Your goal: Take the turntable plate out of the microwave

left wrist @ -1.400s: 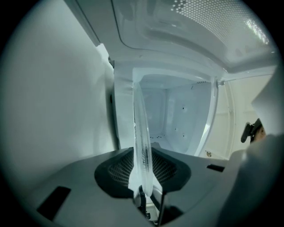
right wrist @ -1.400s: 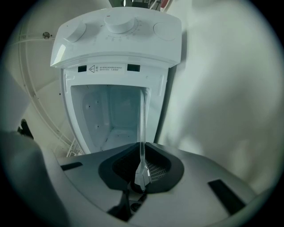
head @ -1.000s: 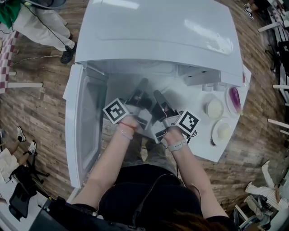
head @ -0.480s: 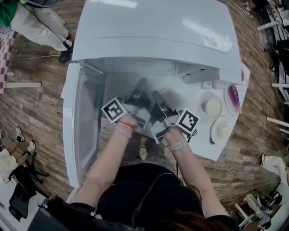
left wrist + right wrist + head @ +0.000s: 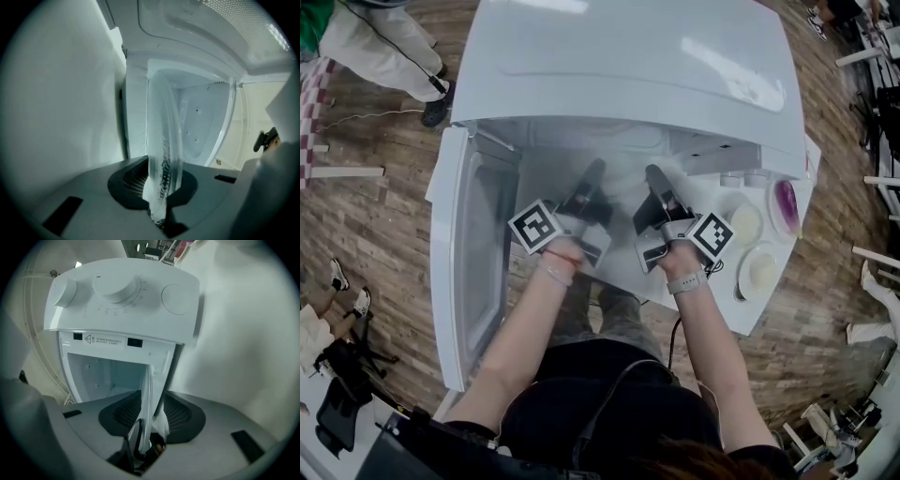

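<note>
The white microwave [image 5: 628,66] stands with its door [image 5: 473,253] swung open to the left. Both grippers reach into its mouth. The clear glass turntable plate [image 5: 624,180] shows faintly between them. In the left gripper view the plate [image 5: 164,140] runs edge-on up from the jaws, and my left gripper [image 5: 159,197] [image 5: 592,178] is shut on its rim. In the right gripper view the plate's rim [image 5: 147,394] stands between the jaws of my right gripper [image 5: 150,423] [image 5: 656,183]. Those jaws are opening, with a gap beside the glass.
The microwave's control panel with round knobs [image 5: 117,287] sits right of the cavity. On the white table [image 5: 712,300] to the right are two pale bowls [image 5: 746,225] [image 5: 761,270] and a purple-centred dish [image 5: 787,206]. A person [image 5: 375,47] stands on the wooden floor at top left.
My right gripper has shifted to the right along the front of the cavity. The left gripper and its hold on the plate have stayed the same.
</note>
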`<state>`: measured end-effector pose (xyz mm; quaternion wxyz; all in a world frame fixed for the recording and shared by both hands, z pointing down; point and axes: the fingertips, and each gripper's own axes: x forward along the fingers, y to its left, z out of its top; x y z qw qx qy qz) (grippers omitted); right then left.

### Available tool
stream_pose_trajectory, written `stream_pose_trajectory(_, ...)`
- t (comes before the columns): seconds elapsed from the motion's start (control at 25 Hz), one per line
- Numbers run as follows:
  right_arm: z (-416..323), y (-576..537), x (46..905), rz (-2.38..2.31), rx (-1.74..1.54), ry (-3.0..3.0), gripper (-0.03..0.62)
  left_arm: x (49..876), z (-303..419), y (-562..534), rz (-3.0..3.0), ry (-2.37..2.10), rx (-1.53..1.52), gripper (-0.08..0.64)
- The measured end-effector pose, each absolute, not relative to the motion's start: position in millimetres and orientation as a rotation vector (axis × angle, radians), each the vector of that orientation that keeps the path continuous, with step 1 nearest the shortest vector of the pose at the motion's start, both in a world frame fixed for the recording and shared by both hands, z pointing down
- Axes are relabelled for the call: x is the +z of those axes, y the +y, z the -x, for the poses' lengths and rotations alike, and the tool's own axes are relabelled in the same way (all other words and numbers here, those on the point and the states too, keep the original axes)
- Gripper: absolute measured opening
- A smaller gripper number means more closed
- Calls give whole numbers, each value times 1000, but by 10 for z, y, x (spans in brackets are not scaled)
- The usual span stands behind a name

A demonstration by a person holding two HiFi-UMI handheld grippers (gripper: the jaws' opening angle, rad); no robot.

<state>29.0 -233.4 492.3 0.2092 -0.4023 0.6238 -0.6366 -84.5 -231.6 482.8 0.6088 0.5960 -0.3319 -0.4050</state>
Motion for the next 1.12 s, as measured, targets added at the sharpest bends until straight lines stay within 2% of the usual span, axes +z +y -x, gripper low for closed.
stream_pose_trajectory(0.32,-256,-2621,4908,1081,-1738,1716,141,4798,885,-2297,-1388,-762,-934,32)
stream_pose_trajectory(0.56,-194,-2616,4881,1055,-1722,1718,64,4771,933,-2300,-1422,-762,-909,34)
stream_pose_trajectory(1.12,-189,-2482,4693,989,-1534,1786,48,4739,943,-2160,-1472,-775,-865,35)
